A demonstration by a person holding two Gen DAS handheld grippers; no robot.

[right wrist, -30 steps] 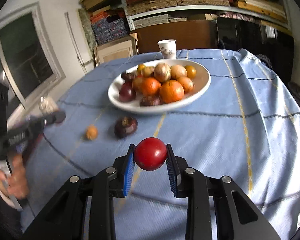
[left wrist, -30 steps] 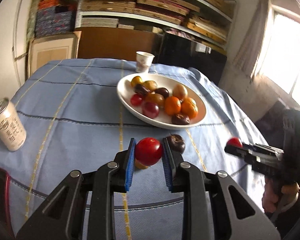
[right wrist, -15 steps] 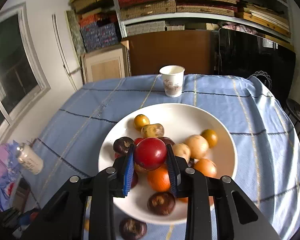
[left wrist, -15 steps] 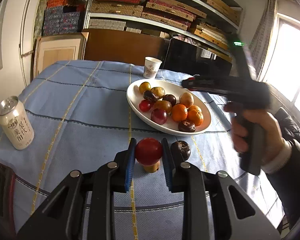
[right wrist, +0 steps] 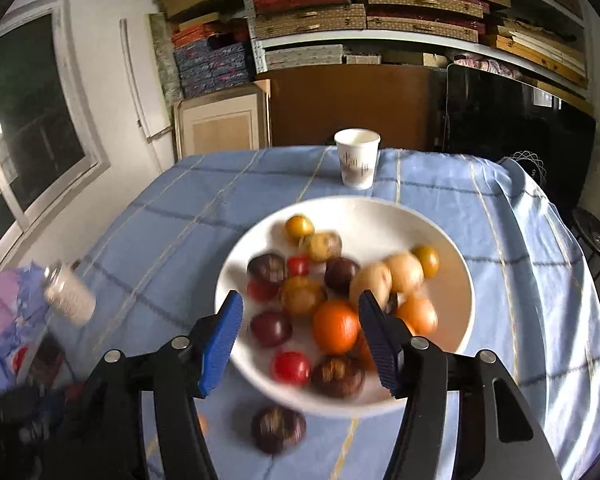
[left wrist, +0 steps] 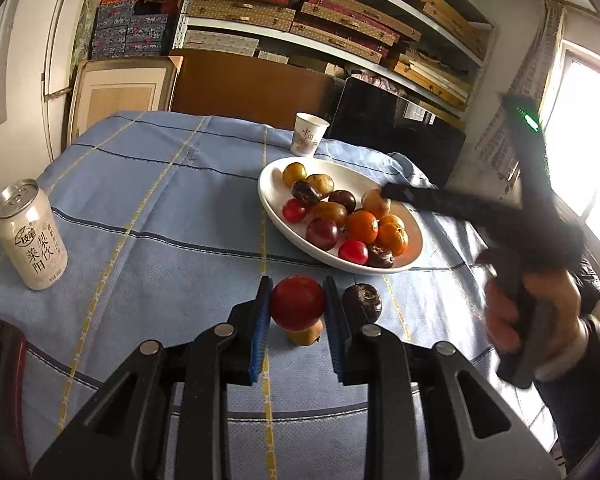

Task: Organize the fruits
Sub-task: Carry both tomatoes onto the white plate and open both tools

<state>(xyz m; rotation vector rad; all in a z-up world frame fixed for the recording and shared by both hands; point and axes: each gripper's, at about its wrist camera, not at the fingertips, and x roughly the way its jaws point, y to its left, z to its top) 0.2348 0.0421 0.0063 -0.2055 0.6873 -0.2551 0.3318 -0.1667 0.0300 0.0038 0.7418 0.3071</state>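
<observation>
Your left gripper [left wrist: 298,312] is clamped on a red fruit [left wrist: 298,302], held above the blue tablecloth [left wrist: 148,208]; this fruit is round, so no long axis or pointing direction can be told. Your right gripper [right wrist: 300,336] hangs over the white bowl [right wrist: 440,240] with its jaws opening and nothing pressed between the pads. One second ago it carried a red fruit; now a small red fruit [right wrist: 290,367] lies in the bowl near the rim at 6 o'clock, beside a dark fruit [right wrist: 338,376]. On the cloth at 6 o'clock from the bowl rests another dark fruit [right wrist: 278,429]. Only the left wrist view shows the drink can [left wrist: 30,236] at 9 o'clock, the small yellowish fruit [left wrist: 306,334] just behind the clamped one, and your right hand [left wrist: 532,308] on the tool's handle. Only the right wrist view shows the inside of the paper cup [right wrist: 357,158] at 12 o'clock from the bowl.
</observation>
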